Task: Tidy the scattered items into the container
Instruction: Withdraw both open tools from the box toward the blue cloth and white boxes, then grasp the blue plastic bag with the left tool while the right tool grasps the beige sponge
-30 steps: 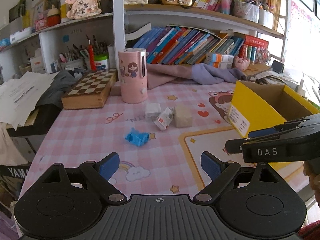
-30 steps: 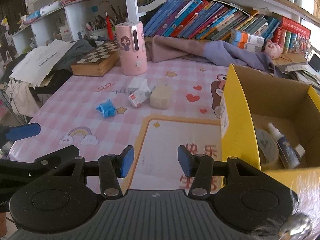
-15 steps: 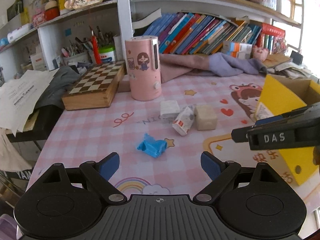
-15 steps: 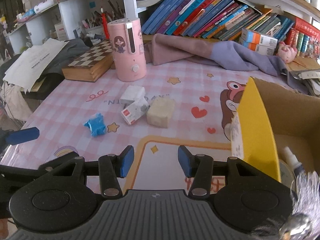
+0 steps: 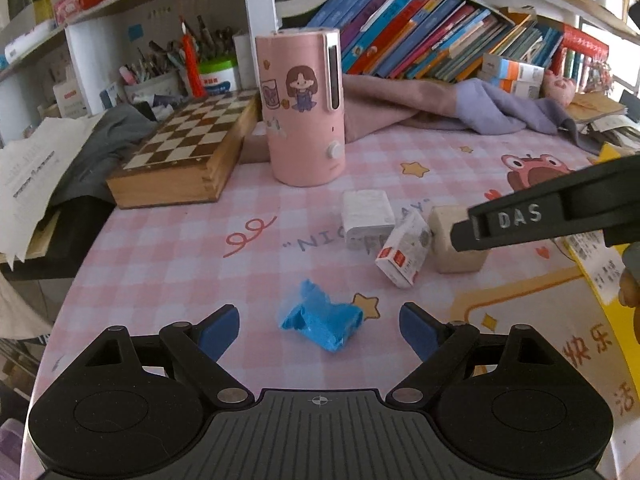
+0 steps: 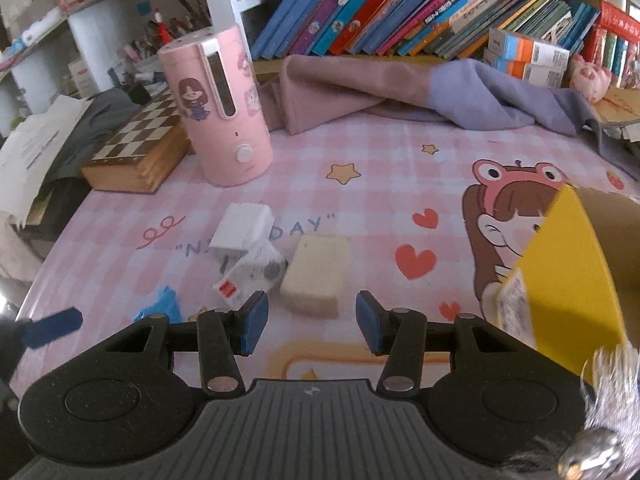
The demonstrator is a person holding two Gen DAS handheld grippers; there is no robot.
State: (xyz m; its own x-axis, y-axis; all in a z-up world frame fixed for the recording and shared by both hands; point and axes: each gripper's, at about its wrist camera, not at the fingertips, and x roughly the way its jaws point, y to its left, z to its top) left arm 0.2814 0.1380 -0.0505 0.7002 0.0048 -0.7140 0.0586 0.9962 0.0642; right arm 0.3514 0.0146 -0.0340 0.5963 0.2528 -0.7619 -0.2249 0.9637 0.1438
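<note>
Both reaching for pickups. Left gripper [image 5: 319, 326], jaws wide and empty, is lining up on the crumpled blue wrapper [image 5: 320, 322]; right gripper [image 6: 308, 318], released, is nearing the beige rectangular block [image 6: 316, 276]. Next: descend, clamp, carry to the yellow cardboard box [image 6: 576, 280] on the right.

right gripper [image 5: 516, 220]: raised white letters "das" on the black finger that crosses the left wrist view.
tablecloth [image 6: 400, 160]: grey print in quotation marks, partly hidden under a white box [image 6: 240, 232]; "day" and a closing quote can be read in the right wrist view, an opening quote and "ni" in the left wrist view.
tablecloth, near edge [image 5: 588, 350]: orange chinese characters, "快乐" readable, more below cut off.
yellow box [image 5: 600, 268]: a white label with small print, too small to read.
book spines [image 6: 440, 12]: lettering too small and blurred to read.
papers [image 5: 28, 172]: printed lines, unreadable.
</note>
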